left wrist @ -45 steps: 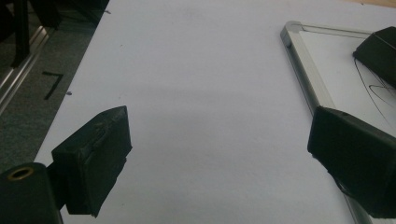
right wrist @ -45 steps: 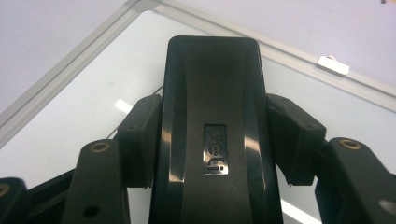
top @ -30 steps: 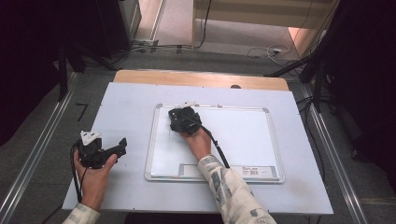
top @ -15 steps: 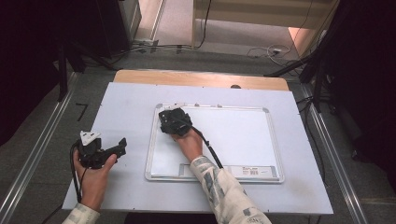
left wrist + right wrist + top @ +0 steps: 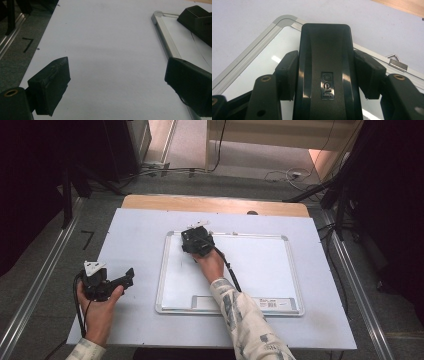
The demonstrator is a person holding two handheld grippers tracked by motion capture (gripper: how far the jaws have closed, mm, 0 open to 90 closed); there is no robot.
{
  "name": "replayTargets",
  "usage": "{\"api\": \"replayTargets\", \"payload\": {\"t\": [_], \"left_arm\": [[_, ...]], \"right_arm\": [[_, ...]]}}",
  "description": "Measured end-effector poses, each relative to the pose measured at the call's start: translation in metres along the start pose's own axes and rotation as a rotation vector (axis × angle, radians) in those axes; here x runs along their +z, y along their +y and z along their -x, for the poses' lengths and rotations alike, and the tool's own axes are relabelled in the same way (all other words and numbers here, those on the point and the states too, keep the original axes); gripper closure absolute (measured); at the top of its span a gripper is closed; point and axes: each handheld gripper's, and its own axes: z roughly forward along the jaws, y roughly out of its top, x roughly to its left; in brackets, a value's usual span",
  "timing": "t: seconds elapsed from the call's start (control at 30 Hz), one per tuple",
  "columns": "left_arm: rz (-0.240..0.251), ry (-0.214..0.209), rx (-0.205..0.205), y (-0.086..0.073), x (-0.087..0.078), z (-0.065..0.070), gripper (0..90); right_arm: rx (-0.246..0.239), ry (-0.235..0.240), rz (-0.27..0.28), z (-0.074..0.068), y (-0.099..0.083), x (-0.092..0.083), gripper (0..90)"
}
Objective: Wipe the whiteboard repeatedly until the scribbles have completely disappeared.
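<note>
Your right gripper (image 5: 325,75) pinches the black eraser (image 5: 325,62), which sits squarely between its jaws on the whiteboard (image 5: 262,67), by the board's corner. Your left gripper (image 5: 116,85) has its jaws spread over bare table (image 5: 107,37).

Bright even overhead light, dark room edges, glare on eraser (image 5: 325,75), slight softness
</note>
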Motion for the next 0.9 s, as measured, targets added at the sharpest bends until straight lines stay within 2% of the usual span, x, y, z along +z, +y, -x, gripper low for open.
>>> {"api": "replayTargets", "payload": {"t": [0.13,0.4,0.47,0.57,0.73,0.8,0.9], "left_arm": [[0.001,-0.002,0.003,0.0,0.001,0.001,6.5],[0.001,-0.001,0.005,0.0,0.001,0.002,6.5],[-0.001,0.0,0.005,0.0,0.0,0.001,6.4],[0.003,-0.001,0.001,0.0,-0.001,0.001,6.5],[-0.002,0.001,-0.001,-0.001,-0.001,-0.001,6.4],[-0.002,0.003,-0.002,-0.001,-0.001,-0.001,6.5],[0.003,0.002,-0.002,-0.001,-0.002,-0.001,6.5]], "right_arm": [[0.003,0.001,0.0,-0.005,0.0,0.0,38.4],[-0.066,0.04,-0.004,-0.027,-0.005,-0.007,38.4],[-0.062,0.053,-0.003,-0.023,-0.005,-0.006,38.5],[-0.044,0.037,0.009,-0.015,-0.003,-0.002,38.5],[-0.014,0.01,-0.001,0.0,-0.001,-0.002,38.5],[-0.012,0.006,-0.003,0.002,-0.002,-0.003,38.5],[-0.027,0.0,-0.004,-0.002,-0.003,-0.003,38.7]]}}
